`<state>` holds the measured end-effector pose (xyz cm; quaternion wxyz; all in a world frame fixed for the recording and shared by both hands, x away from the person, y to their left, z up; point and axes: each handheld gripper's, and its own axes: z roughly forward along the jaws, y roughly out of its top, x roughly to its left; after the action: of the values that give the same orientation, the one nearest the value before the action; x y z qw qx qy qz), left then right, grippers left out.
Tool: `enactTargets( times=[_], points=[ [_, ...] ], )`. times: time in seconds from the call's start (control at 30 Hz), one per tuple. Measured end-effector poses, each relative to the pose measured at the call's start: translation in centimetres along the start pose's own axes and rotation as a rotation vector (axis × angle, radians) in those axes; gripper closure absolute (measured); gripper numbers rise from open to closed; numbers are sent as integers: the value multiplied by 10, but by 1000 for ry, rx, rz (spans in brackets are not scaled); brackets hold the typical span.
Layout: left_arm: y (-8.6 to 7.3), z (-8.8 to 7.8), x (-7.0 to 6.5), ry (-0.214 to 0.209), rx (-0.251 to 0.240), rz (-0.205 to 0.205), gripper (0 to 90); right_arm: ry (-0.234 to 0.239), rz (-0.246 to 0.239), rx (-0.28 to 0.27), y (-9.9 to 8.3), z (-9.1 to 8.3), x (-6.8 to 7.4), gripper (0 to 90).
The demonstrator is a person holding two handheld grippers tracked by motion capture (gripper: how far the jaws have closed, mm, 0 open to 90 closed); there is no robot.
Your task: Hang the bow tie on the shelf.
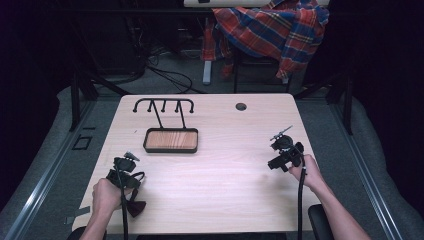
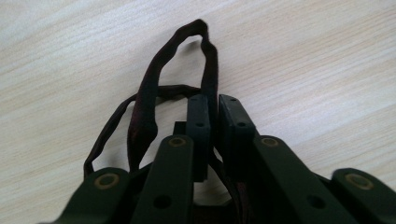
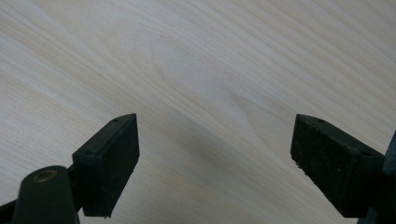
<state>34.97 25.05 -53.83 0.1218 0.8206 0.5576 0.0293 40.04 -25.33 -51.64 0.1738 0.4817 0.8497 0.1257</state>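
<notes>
Near the tabletop's [image 1: 220, 165] front-left corner, the left gripper [image 2: 217, 119] pinches a dark strap [image 2: 149, 88], perhaps thinly enough to slip; the right gripper [image 3: 215, 154] gapes, holding nothing.

- Table [image 1: 225, 185]: pale wood-grain top, round cable hole [image 1: 241, 106] near far edge.
- Floor [image 1: 50, 150]: grey carpet, dark cables [image 1: 170, 75] trailing beyond the table.
- Chair [image 1: 260, 65]: draped with red-and-blue plaid shirt [image 1: 272, 27].
- Surroundings: dark, unlit.

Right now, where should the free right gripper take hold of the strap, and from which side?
Probably the raised loop beyond the left gripper, from above: it arches off the table, leaving a gap for one jaw. The right gripper is open.
</notes>
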Motion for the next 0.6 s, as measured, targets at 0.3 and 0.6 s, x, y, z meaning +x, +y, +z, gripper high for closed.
enactTargets(
  times=[0.3,0.6],
  points=[
    [-2,-1,1,-8,-7,17,886,-2,-11,10,0,0,0,152],
    [-10,-23,14,-48,-181,-47,890,5,-17,26,0,1,-1,153]
  ],
)
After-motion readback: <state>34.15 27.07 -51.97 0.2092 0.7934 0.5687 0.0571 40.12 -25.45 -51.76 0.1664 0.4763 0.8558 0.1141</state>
